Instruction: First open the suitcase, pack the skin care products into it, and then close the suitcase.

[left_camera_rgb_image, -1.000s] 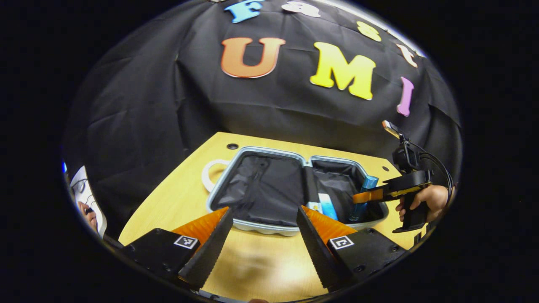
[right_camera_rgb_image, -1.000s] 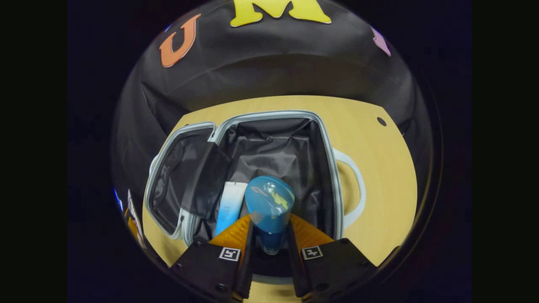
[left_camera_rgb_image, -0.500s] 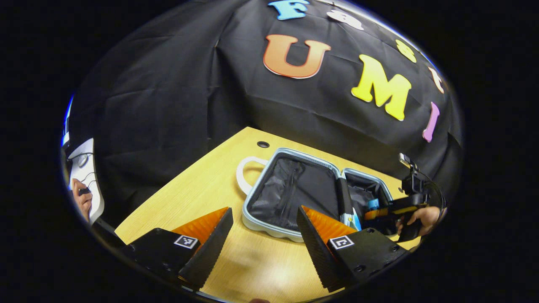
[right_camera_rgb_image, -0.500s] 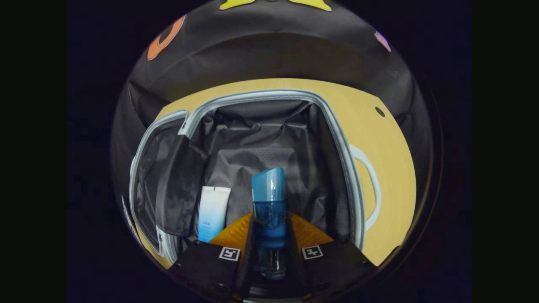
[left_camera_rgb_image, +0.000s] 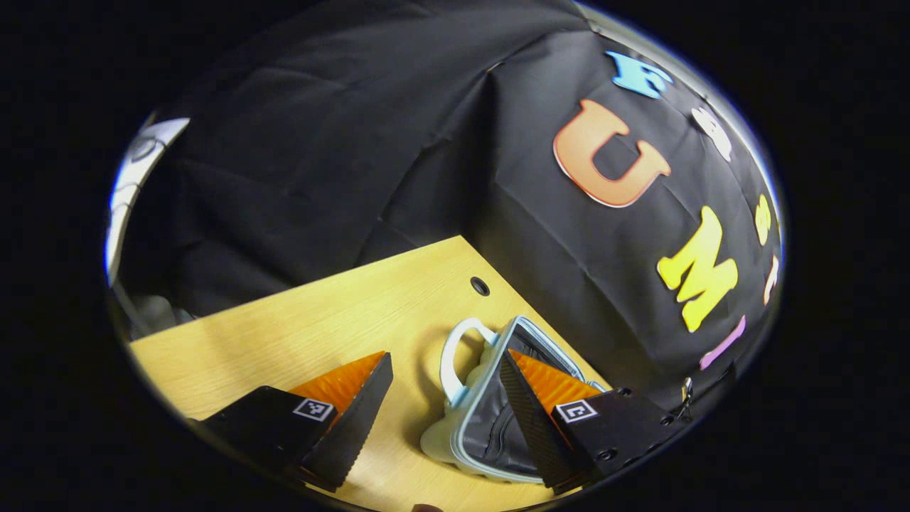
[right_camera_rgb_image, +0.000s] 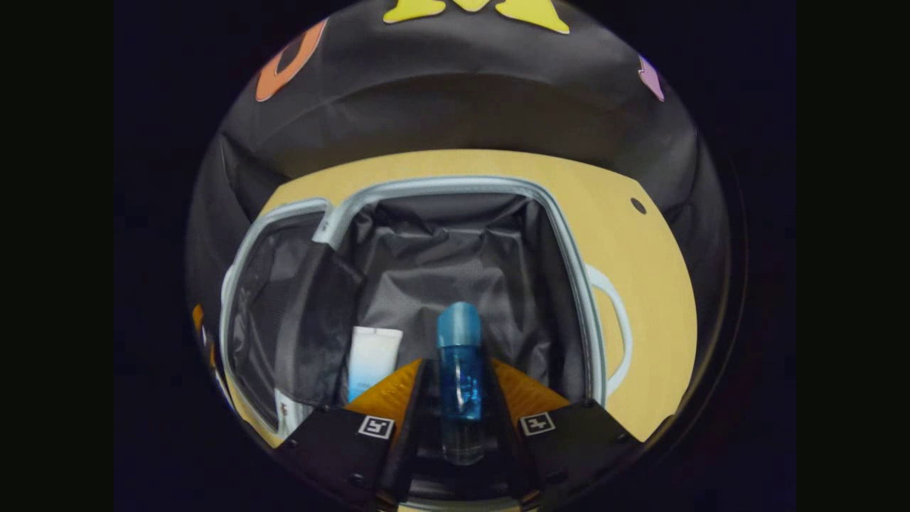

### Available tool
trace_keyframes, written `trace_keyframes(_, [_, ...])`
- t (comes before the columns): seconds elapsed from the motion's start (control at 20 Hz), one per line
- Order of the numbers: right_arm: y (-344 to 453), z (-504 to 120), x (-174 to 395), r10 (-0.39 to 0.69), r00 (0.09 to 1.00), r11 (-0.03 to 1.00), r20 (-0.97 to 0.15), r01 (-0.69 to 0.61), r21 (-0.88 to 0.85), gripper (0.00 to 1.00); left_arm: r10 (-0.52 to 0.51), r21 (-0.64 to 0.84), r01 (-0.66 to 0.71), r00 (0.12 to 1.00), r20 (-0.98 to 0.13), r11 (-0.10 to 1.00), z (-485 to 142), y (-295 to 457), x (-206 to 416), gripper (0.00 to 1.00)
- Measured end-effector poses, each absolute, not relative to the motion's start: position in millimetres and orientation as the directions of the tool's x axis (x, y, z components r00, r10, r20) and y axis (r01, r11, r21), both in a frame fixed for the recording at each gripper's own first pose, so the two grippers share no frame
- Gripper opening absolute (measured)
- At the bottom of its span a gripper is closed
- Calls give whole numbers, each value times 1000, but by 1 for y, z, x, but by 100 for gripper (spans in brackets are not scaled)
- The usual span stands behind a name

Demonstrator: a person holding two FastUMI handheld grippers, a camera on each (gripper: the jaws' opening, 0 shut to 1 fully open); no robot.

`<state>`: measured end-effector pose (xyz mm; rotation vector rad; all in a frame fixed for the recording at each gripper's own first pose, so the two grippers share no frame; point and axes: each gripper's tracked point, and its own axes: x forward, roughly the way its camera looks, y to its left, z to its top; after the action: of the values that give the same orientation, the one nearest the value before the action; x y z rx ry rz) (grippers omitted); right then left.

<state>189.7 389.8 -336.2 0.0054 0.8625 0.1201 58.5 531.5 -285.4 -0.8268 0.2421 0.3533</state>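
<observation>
The suitcase lies open on the wooden table, both halves lined in black. In the right gripper view a blue bottle lies lengthwise in the right half, cap pointing away. My right gripper straddles it, the jaws slightly parted with a thin dark gap on each side. A white and blue tube lies just left of the bottle. In the left gripper view, my left gripper hangs open and holds nothing above the table by the suitcase's left end. Its right finger overlaps the rim near the white handle.
A black divider flap hangs between the two halves. A second white handle sticks out on the right side. The table has a cable hole near its back edge, with the black cloth wall close behind.
The left gripper swung away to the left, so the suitcase slid to the lower right of its view. The right jaws spread a little off the bottle, which now lies flat.
</observation>
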Motion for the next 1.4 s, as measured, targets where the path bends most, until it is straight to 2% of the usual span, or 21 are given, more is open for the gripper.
trace_keyframes(0.1, [392, -306, 185, 155, 675, 986, -721, -154, 67, 52, 181, -726, -392, 917, -355, 565, -301, 538, 73, 98])
trace_keyframes(0.2, [392, -277, 174, 203, 697, 977, -687, -186, 99, 64, 145, -775, -371, 926, -347, 512, -310, 538, 84, 98])
trace_keyframes(0.3, [386, -248, 163, 228, 719, 972, -657, -206, 112, 62, 105, -810, -346, 935, -338, 474, -316, 533, 95, 96])
trace_keyframes(0.4, [374, -218, 151, 233, 745, 972, -625, -205, 118, 64, 71, -822, -345, 933, -352, 453, -332, 527, 101, 96])
trace_keyframes(0.45, [367, -205, 144, 239, 755, 971, -611, -206, 124, 65, 54, -835, -325, 940, -337, 443, -332, 522, 105, 100])
trace_keyframes(0.5, [359, -192, 138, 236, 768, 971, -595, -203, 124, 65, 40, -841, -315, 943, -332, 440, -332, 521, 108, 89])
trace_keyframes(0.65, [328, -162, 121, 204, 799, 979, -565, -169, 113, 65, 10, -842, -302, 943, -333, 447, -338, 512, 124, 75])
trace_keyframes(0.7, [316, -152, 118, 184, 815, 983, -550, -147, 112, 69, -8, -844, -303, 940, -342, 442, -341, 506, 126, 55])
trace_keyframes(0.75, [308, -142, 113, 179, 826, 983, -534, -135, 121, 69, -11, -845, -306, 938, -345, 439, -343, 507, 128, 61])
trace_keyframes(0.8, [298, -135, 109, 166, 837, 985, -522, -118, 124, 69, -21, -853, -300, 940, -340, 427, -342, 504, 130, 50])
trace_keyframes(0.85, [287, -127, 105, 153, 847, 987, -509, -102, 127, 65, -23, -860, -294, 942, -334, 417, -338, 503, 129, 58])
trace_keyframes(0.9, [277, -121, 103, 143, 857, 987, -496, -89, 131, 69, -1, -852, -306, 941, -339, 425, -339, 503, 131, 19])
trace_keyframes(1.0, [257, -108, 97, 124, 872, 989, -473, -69, 132, 65, 22, -809, -337, 928, -373, 482, -338, 501, 129, 15])
trace_keyframes(1.05, [248, -100, 95, 112, 883, 990, -455, -58, 132, 69, 32, -789, -353, 920, -391, 503, -334, 501, 129, 13])
trace_keyframes(1.1, [240, -92, 92, 117, 894, 988, -433, -62, 140, 65, 54, -769, -367, 915, -400, 524, -327, 502, 129, 11])
trace_keyframes(1.15, [234, -84, 89, 120, 904, 987, -410, -64, 146, 69, 75, -748, -373, 913, -401, 549, -318, 503, 129, 9])
trace_keyframes(1.4, [194, -57, 80, 123, 938, 983, -323, -71, 168, 71, 188, -596, -375, 916, -353, 710, -244, 495, 118, 6])
